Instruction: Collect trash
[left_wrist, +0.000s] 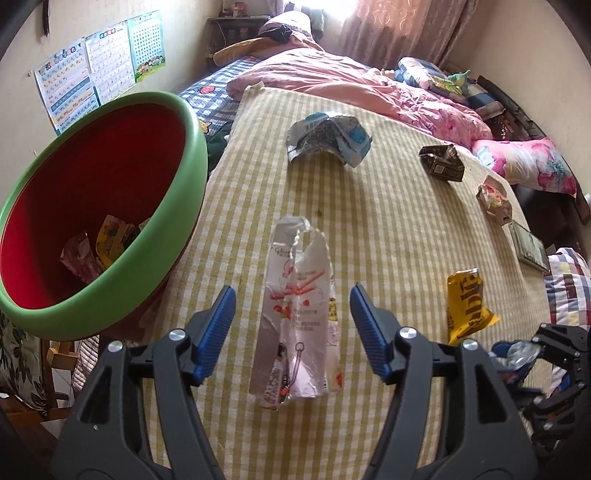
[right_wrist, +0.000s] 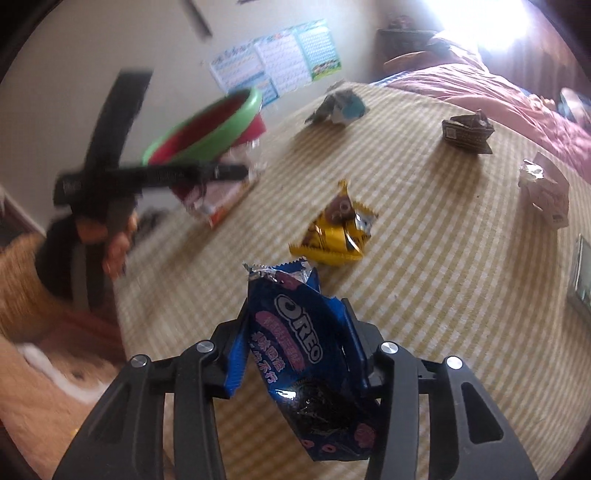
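At the far left a green-rimmed bin (left_wrist: 110, 206) with a red inside stands tilted at the edge of the bed (left_wrist: 406, 229), its mouth turned toward the striped cover, probably so wrappers can be dropped in with a short reach; a few wrappers already lie in it. Just right of it, the left gripper (left_wrist: 292, 306) points down over a long silver wrapper (left_wrist: 299, 314) lying flat on the cover; its blue fingers (left_wrist: 218, 325) stand apart on either side, not touching it, so nothing is held there. Farther off lie a crumpled blue-white wrapper (left_wrist: 328, 138) and a dark carton (left_wrist: 441, 162), with a pale crushed box (left_wrist: 493, 201) toward the right edge. A yellow wrapper (right_wrist: 338, 232) rests near the middle. At the near right, the right gripper (right_wrist: 295, 347) is clamped on a blue Oreo wrapper (right_wrist: 303, 347), which sits pinched between the fingers and clear of the cover, seemingly ready to be carried to the bin.
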